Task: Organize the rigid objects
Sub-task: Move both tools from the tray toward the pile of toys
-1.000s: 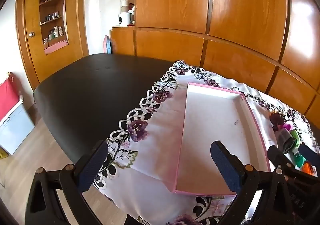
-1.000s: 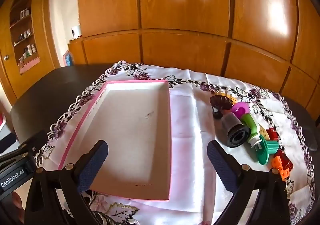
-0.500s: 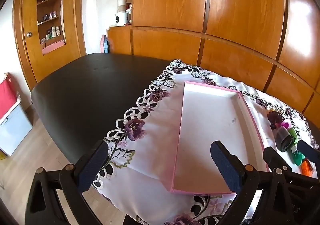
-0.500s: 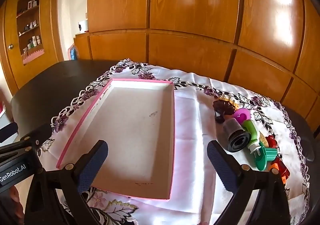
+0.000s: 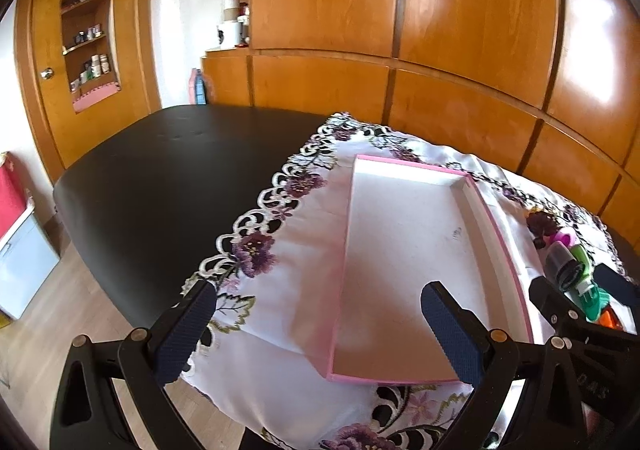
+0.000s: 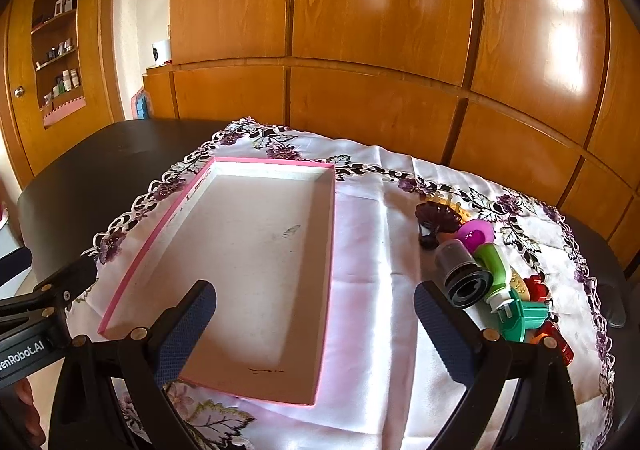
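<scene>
A shallow pink-rimmed tray (image 6: 272, 161) (image 5: 496, 218) with a pale inside lies on a white cloth with purple flowers. Nothing lies in it. To its right is a cluster of small toys: a dark maroon piece (image 6: 436, 216), a magenta cup (image 6: 476, 236), a grey-black cylinder (image 6: 464, 278) (image 5: 562, 264), a green bottle (image 6: 496, 270), a teal piece (image 6: 528, 316) and red pieces (image 6: 554, 338). My right gripper (image 6: 314, 310) hangs open above the tray's near right edge. My left gripper (image 5: 318, 318) stands open over the tray's near left corner. Neither holds anything.
The flowered cloth (image 6: 380, 290) covers the right part of a black table (image 5: 172, 178). Wooden cabinet panels (image 6: 380, 90) stand close behind it. A wooden door with shelves (image 5: 88, 42) is at the far left. A white and red box (image 5: 20, 250) sits on the floor.
Both grippers have risen and tilted slightly, so the tray and toys sit lower in view. Both stay open, and nothing on the table has moved.
</scene>
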